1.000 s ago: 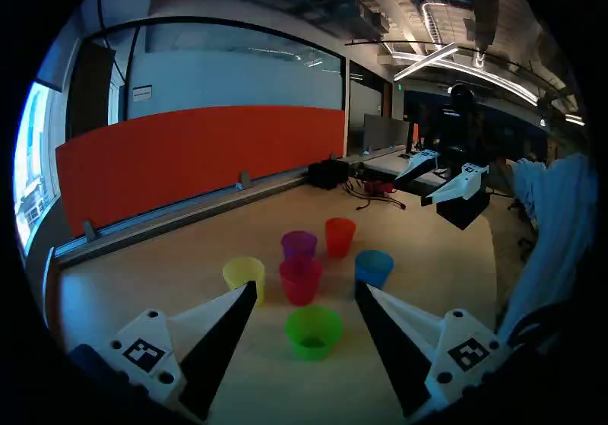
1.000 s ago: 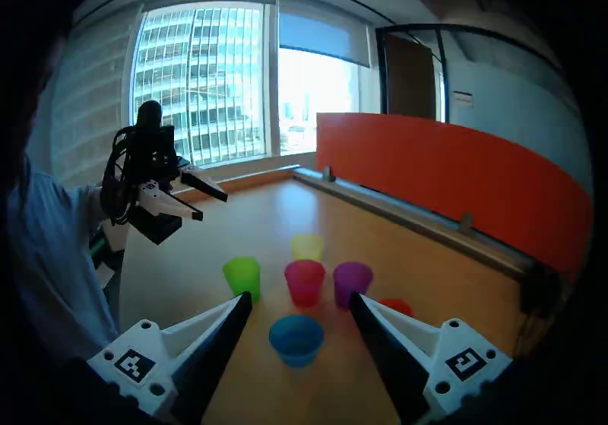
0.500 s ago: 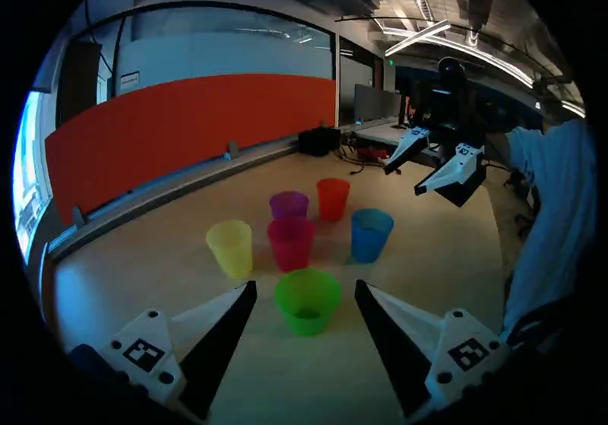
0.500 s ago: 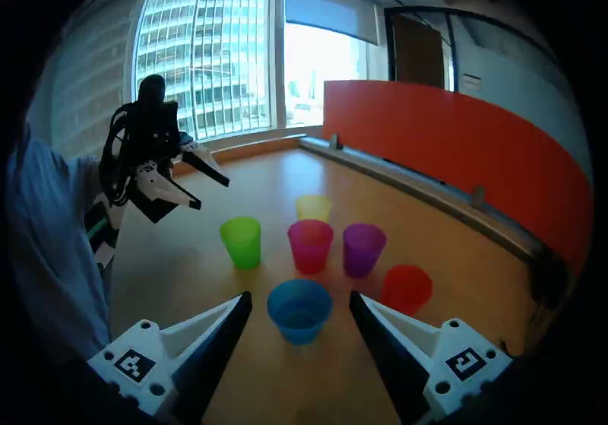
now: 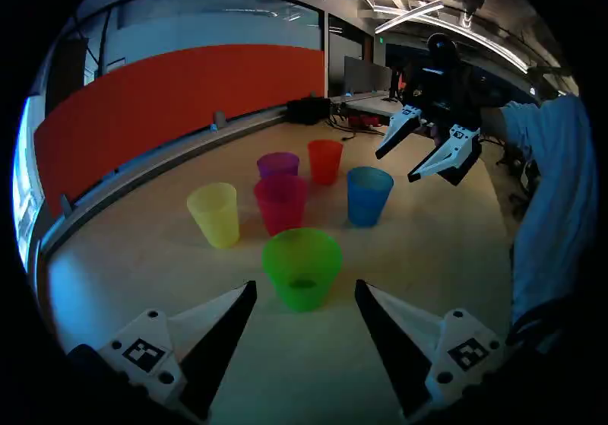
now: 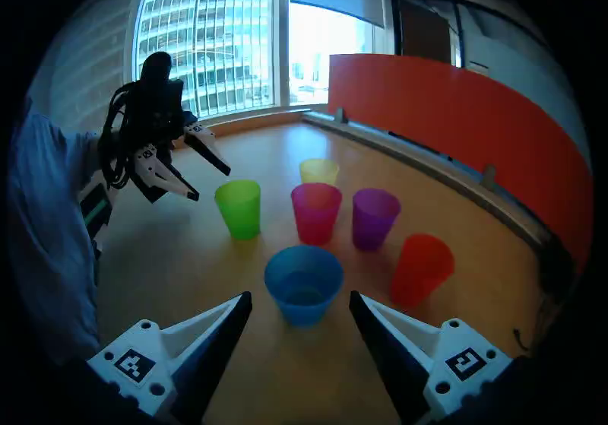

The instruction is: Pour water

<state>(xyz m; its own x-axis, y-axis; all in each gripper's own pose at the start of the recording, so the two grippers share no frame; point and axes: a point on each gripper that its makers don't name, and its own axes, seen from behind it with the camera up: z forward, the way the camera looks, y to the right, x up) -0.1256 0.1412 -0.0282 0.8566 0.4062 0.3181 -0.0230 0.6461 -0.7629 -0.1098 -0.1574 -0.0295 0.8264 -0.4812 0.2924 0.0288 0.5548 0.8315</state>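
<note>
1. We are seeing a wooden table carrying six cups, an orange partition running along its far edge.
2. Left gripper is hanging released, jaws wide; green cup is sitting just ahead of its tips.
3. Right gripper is gaping too, empty; blue cup is sitting near its tips.
4. Pink cup is standing mid-cluster.

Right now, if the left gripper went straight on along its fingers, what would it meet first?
Most likely the green cup, which stands upright just ahead of the left gripper, centred between its open fingers. The pink cup stands behind it.
</note>
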